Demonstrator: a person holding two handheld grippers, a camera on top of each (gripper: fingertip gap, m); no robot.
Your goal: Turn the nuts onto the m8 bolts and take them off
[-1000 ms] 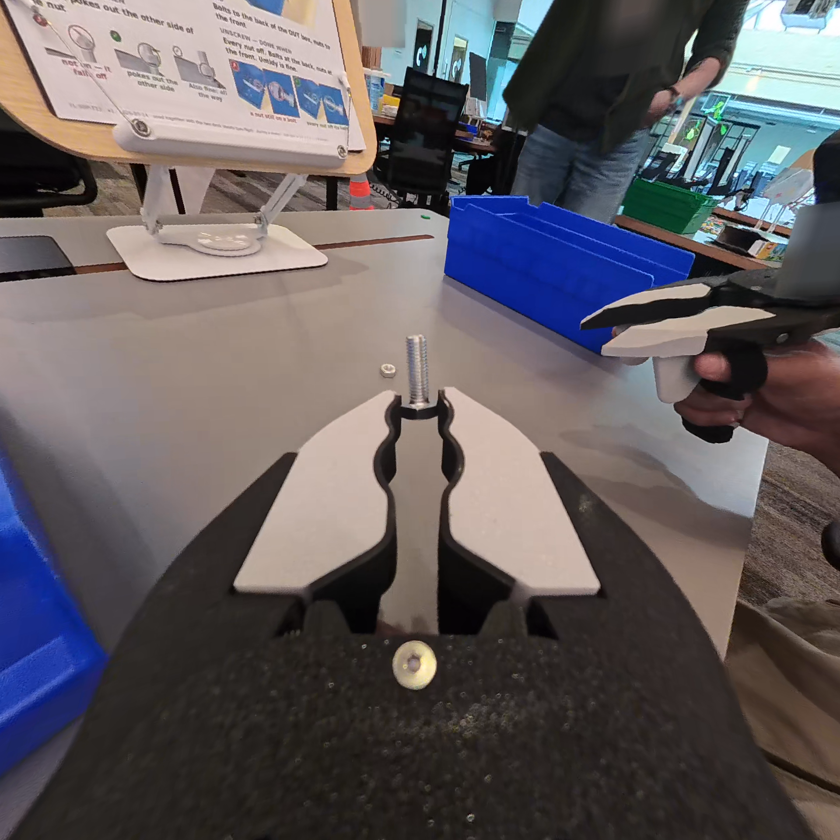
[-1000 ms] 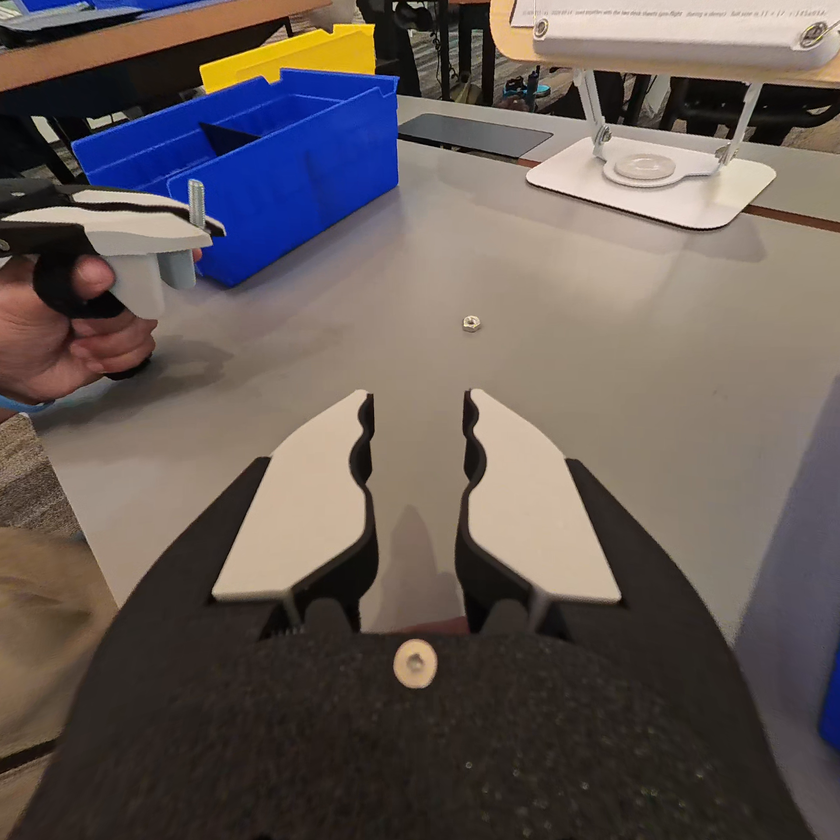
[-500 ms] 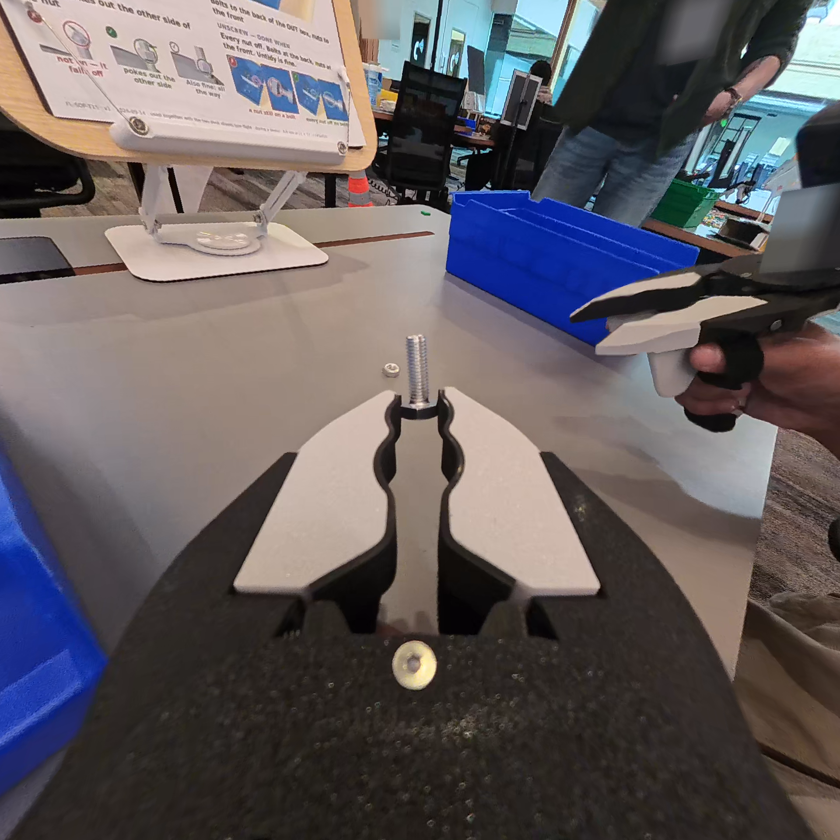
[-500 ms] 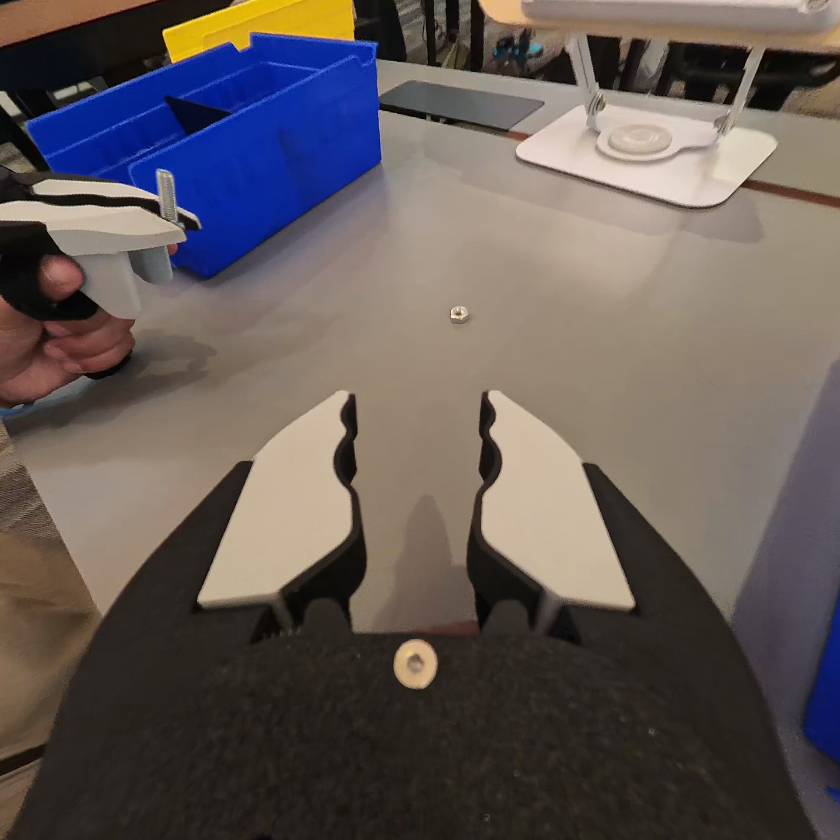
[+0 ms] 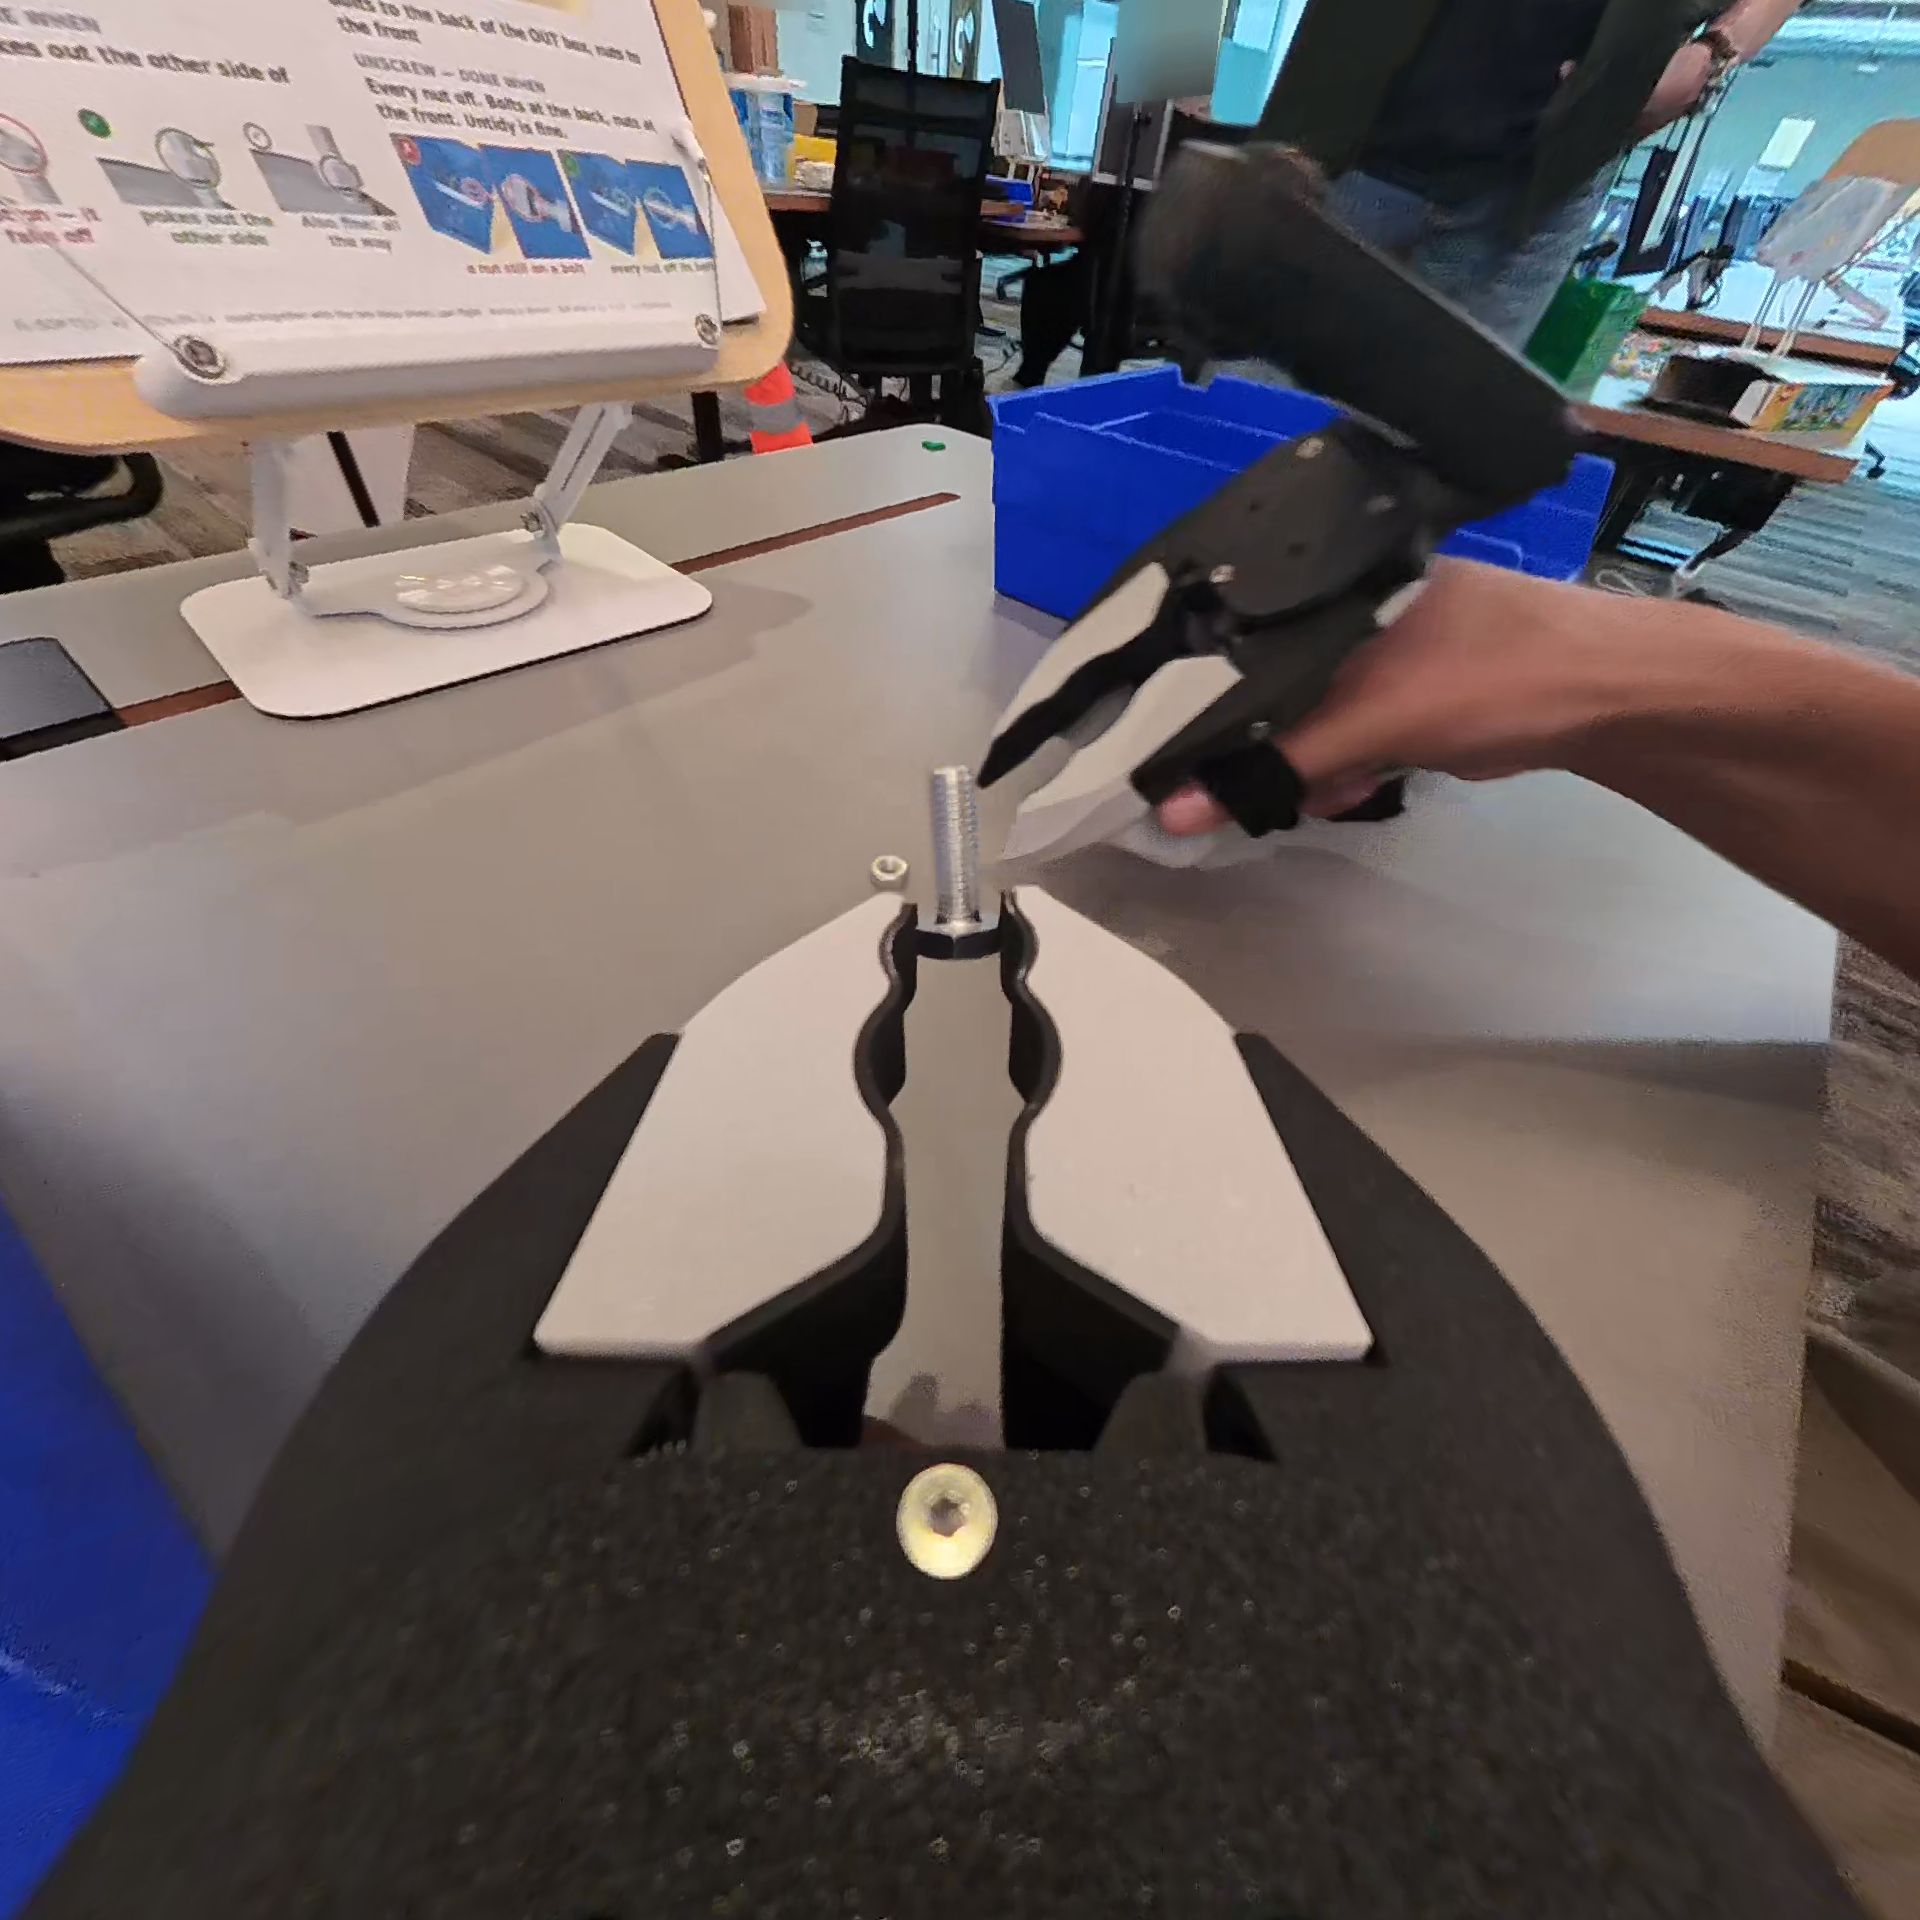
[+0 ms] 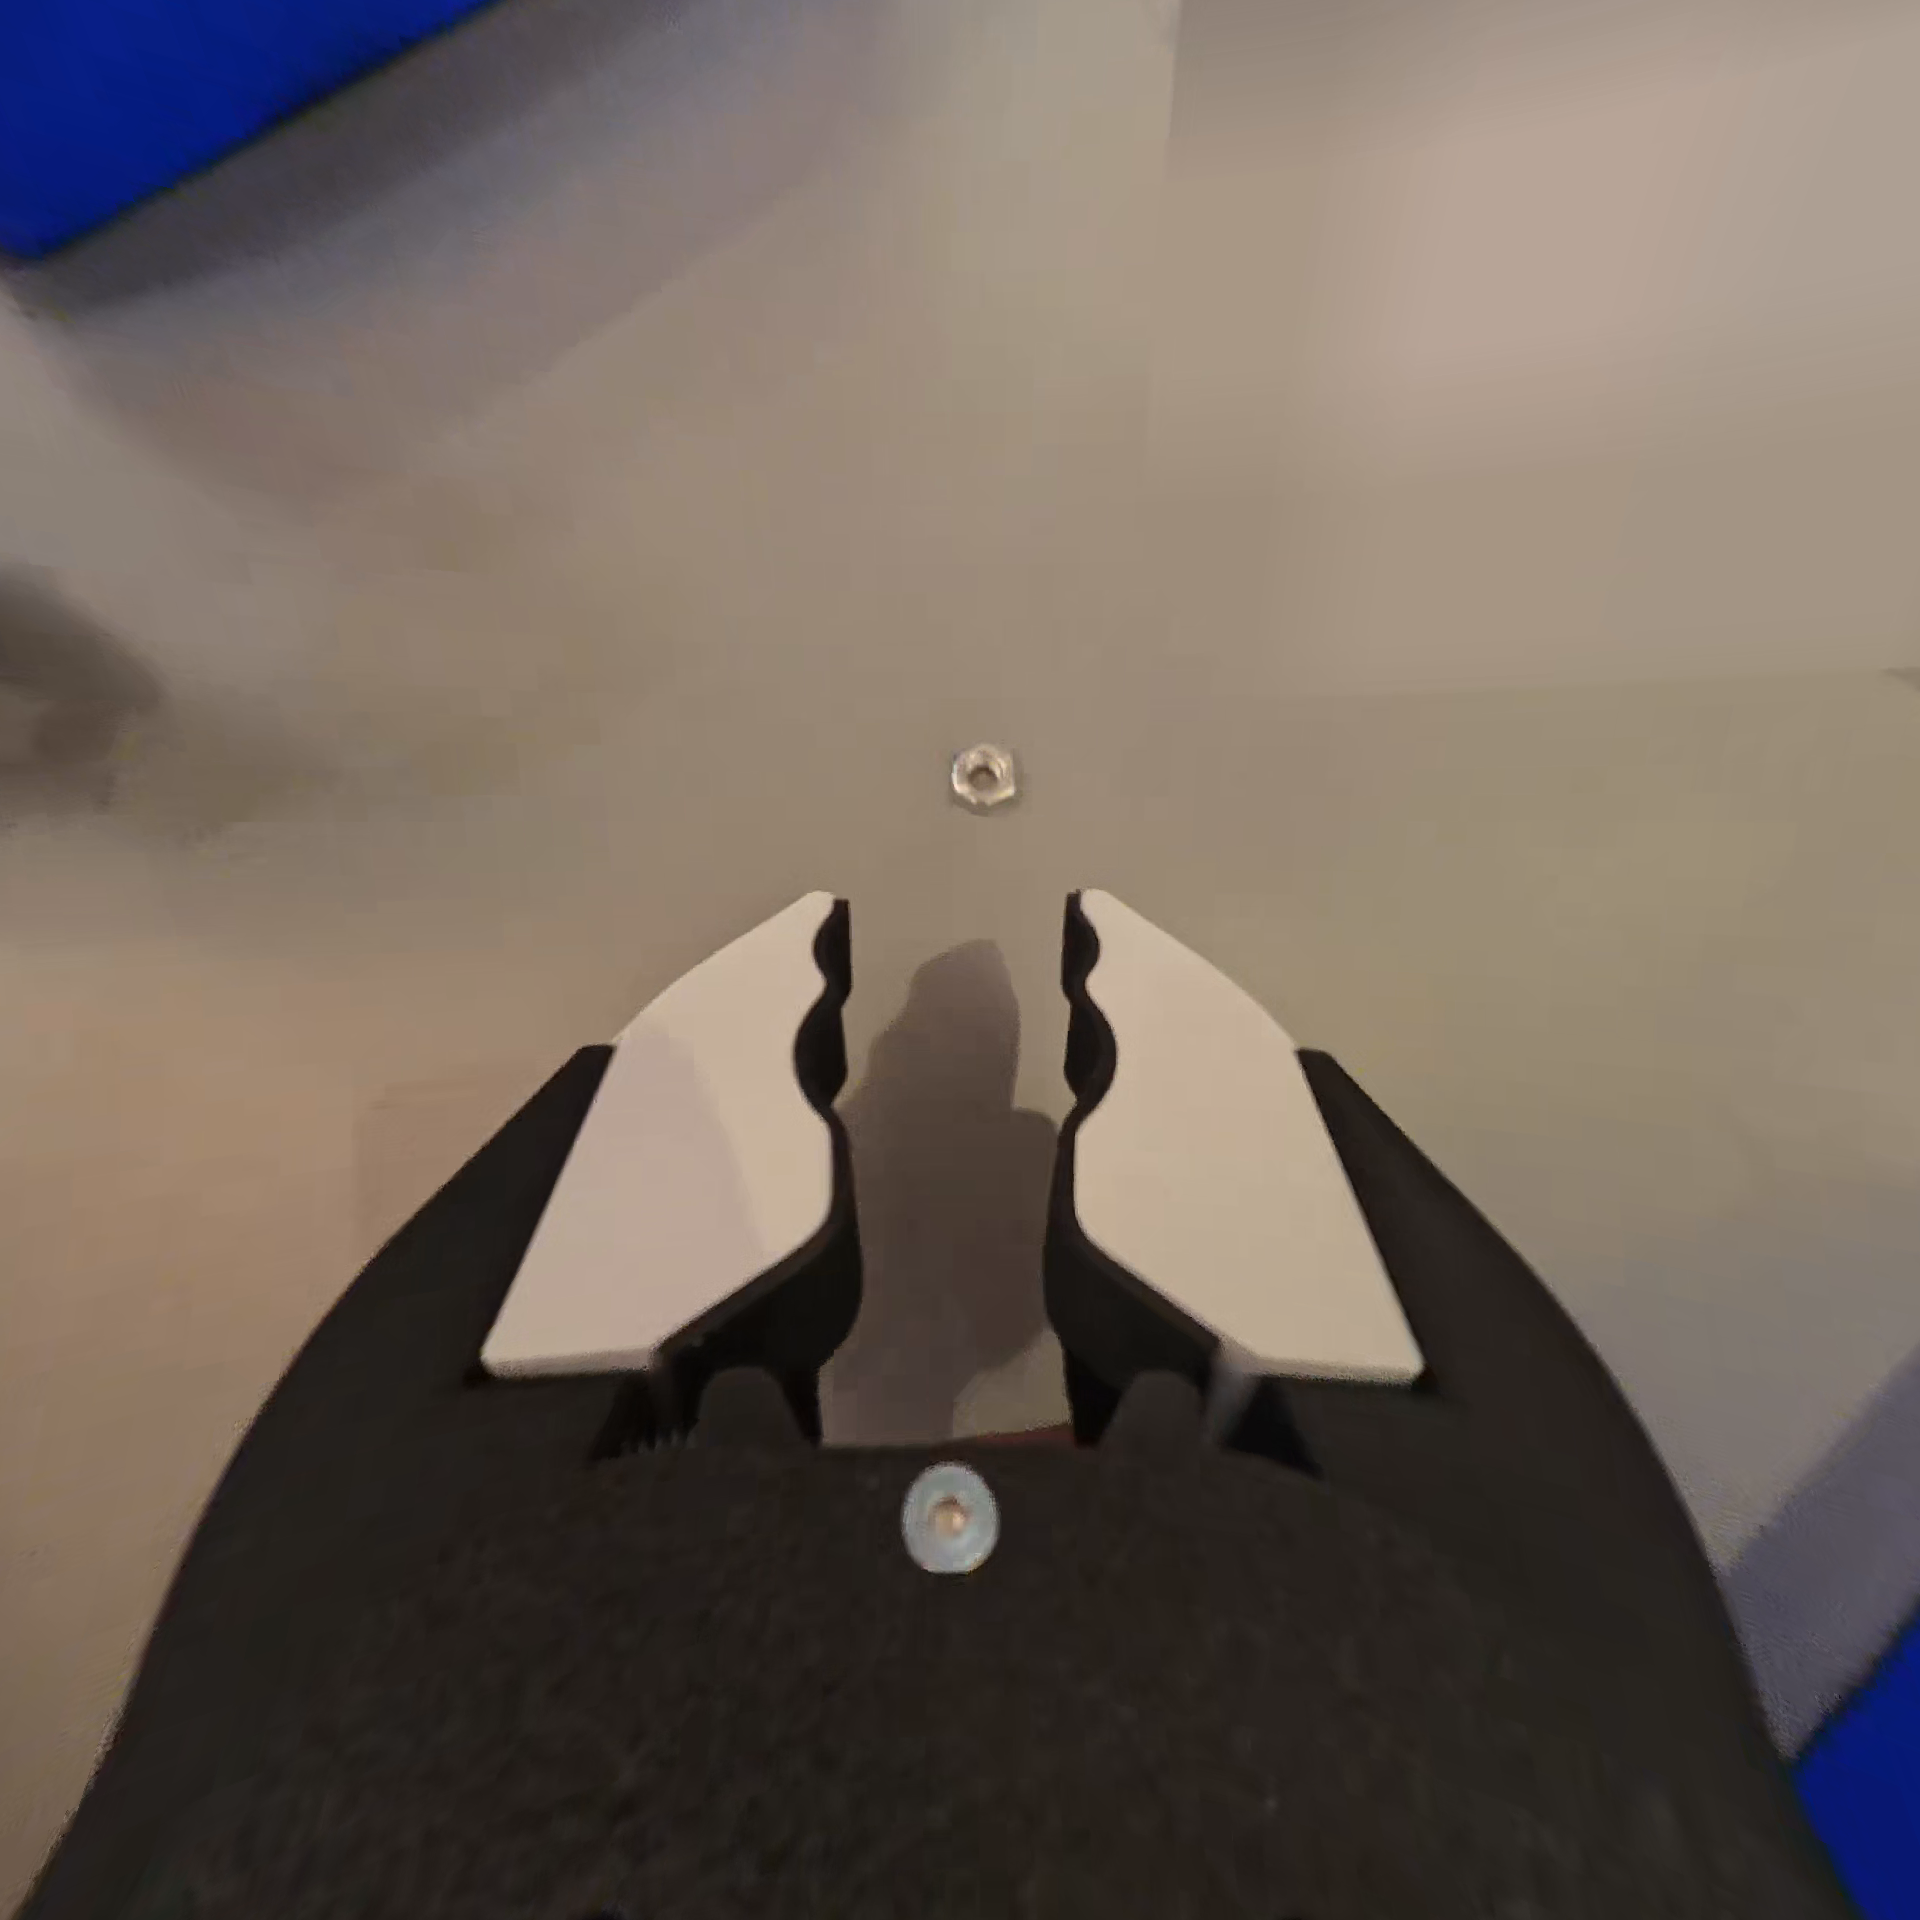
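My left gripper (image 5: 956, 940) is shut on the head of a silver M8 bolt (image 5: 954, 844), which stands upright with its threads pointing up. A loose silver nut (image 5: 888, 871) lies flat on the grey table (image 5: 520, 935) just behind and left of the bolt. It also shows in the right wrist view (image 6: 983, 777), just ahead of my fingertips. My right gripper (image 6: 958, 914) is open and empty, tilted down over the table a short way before the nut. In the left wrist view the right gripper (image 5: 1003, 816) comes in from the right, close to the bolt's threads.
A blue bin (image 5: 1122, 488) stands at the back right of the table, and another blue bin (image 5: 62, 1558) is at the near left. A white document stand (image 5: 436, 613) with an instruction sheet stands at the back left. A person (image 5: 1475, 114) stands beyond the table. About 15 centimeters separates my left fingertips from my right. The loose silver nut (image 5: 888, 871) is closer to my right gripper, around 5 centimeters from its tips; the left tips are 15 centimeters off.
My right gripper has moved in from the table's right side and tipped downward toward the nut, jaws still open. My left gripper holds the bolt as before.
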